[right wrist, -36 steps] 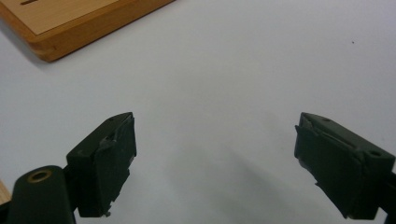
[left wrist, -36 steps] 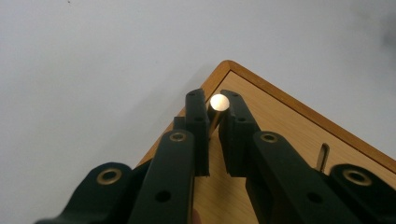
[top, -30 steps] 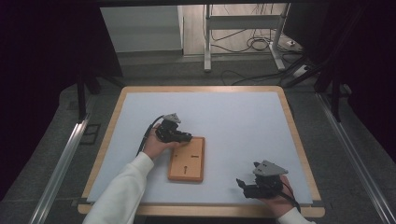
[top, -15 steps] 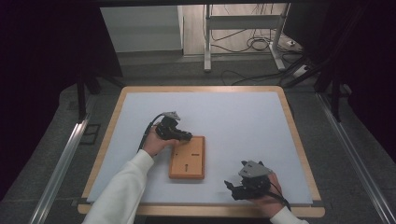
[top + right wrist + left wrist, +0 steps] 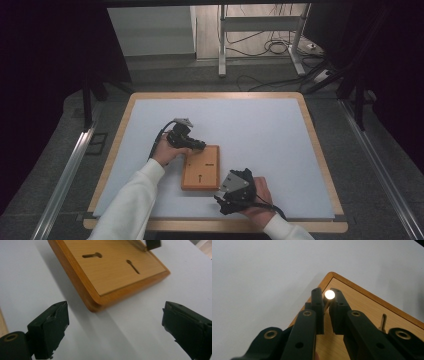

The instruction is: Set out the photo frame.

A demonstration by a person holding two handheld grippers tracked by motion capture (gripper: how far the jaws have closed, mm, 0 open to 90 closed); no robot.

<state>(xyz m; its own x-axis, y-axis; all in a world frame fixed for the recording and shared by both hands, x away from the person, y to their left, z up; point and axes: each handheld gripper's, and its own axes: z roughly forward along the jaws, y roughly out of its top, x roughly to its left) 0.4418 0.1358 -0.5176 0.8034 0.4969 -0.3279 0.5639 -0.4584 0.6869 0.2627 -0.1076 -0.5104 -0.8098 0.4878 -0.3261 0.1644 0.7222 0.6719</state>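
A flat wooden board (image 5: 201, 167) with keyhole-shaped slots (image 5: 92, 255) lies on the white mat. My left gripper (image 5: 199, 145) rests at the board's far left corner and is shut on a thin metal pin (image 5: 329, 294), whose bright round end shows between the fingertips in the left gripper view. My right gripper (image 5: 225, 197) sits at the board's near right corner. In the right gripper view its jaws (image 5: 115, 307) stand wide open on either side of that rounded corner (image 5: 96, 305), touching nothing.
The white mat (image 5: 260, 130) lies in a wooden-edged tabletop (image 5: 320, 150). Metal rails run along both sides of the table. Beyond its far edge are a stand's legs and cables (image 5: 270, 47) on the floor.
The right hand has carried its open gripper leftward along the table's near edge, up to the board's near right corner. The left gripper has stayed in place at the board.
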